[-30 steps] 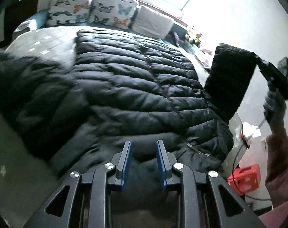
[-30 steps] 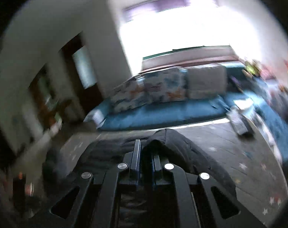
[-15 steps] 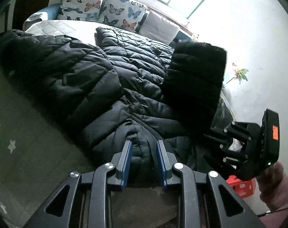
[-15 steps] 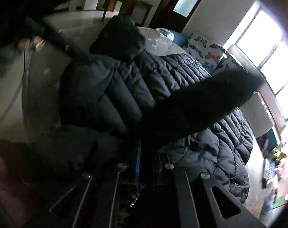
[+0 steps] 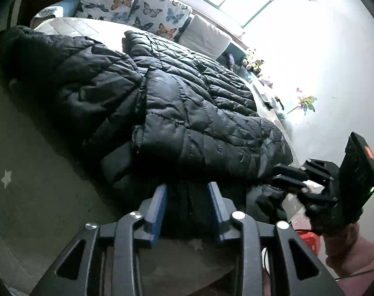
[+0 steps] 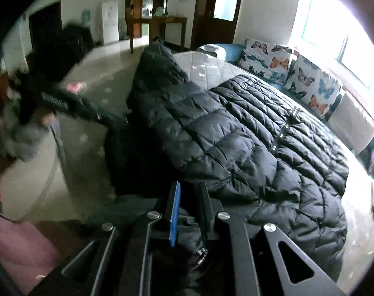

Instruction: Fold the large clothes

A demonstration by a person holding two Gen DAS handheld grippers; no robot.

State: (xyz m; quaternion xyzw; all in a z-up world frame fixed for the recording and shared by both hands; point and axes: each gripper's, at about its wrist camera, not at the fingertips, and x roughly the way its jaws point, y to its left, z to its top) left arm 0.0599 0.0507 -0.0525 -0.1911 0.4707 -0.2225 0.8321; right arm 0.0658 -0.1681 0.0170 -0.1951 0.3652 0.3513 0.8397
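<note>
A large black quilted puffer jacket lies spread on the bed; it fills the right wrist view. One sleeve is folded across its front. My left gripper is open, its blue fingers either side of the jacket's near hem. My right gripper is open a little at the jacket's lower edge, with dark fabric under it. The right gripper also shows in the left wrist view, beside the hem at the bed's right edge.
Butterfly pillows and a white cushion line the bed's far side under a bright window. A grey star-print sheet lies left of the jacket. A wooden table and door stand beyond the floor. A red box sits below.
The right gripper has brought the raised sleeve down across the jacket's front and let it go. It now sits low at the hem. The left gripper has moved slightly closer to the hem.
</note>
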